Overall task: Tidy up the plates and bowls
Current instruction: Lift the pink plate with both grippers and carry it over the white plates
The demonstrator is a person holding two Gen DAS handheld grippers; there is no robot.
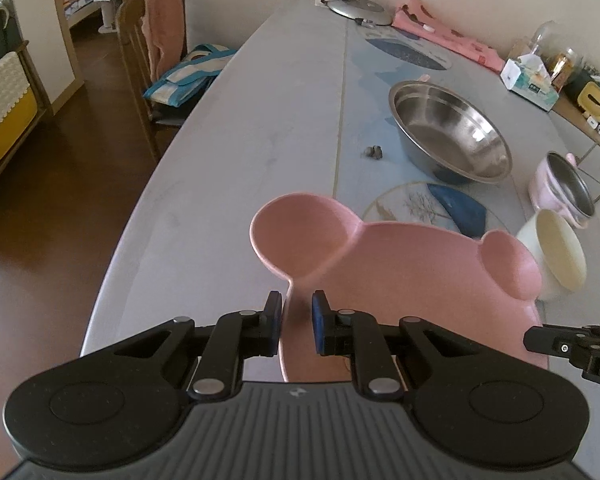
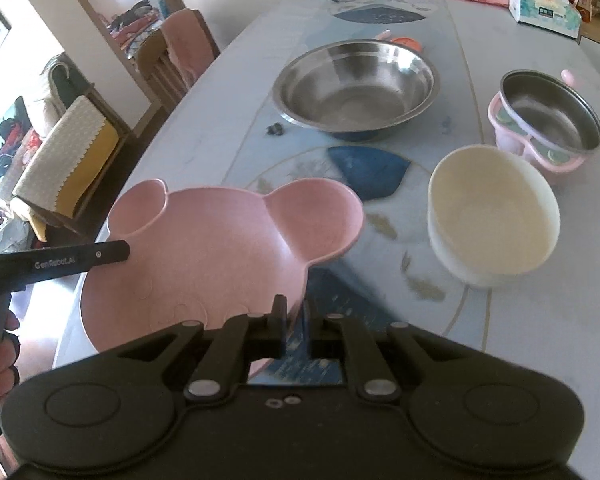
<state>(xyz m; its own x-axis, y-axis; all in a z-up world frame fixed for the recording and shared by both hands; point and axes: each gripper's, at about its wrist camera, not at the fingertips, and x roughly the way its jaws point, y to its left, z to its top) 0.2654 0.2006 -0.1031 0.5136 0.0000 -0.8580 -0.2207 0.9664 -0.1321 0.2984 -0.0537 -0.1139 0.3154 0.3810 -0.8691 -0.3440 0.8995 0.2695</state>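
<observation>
A pink bear-shaped plate (image 1: 412,272) with two round ear compartments is held above the table's near edge; it also shows in the right wrist view (image 2: 220,252). My left gripper (image 1: 296,322) straddles its left rim, the pads a little apart with the rim between them. My right gripper (image 2: 294,326) is shut on the plate's right rim. A cream bowl (image 2: 496,220) stands to the right, a large steel bowl (image 2: 356,84) farther back, and a small steel bowl sits in a pink divided tray (image 2: 548,120).
The grey table (image 1: 240,152) carries a round placemat (image 1: 420,204), a small dark object (image 1: 373,153), a lamp base (image 1: 358,10), a pink cloth (image 1: 448,34) and a tissue box (image 2: 544,10). A chair (image 1: 156,48) stands at the left.
</observation>
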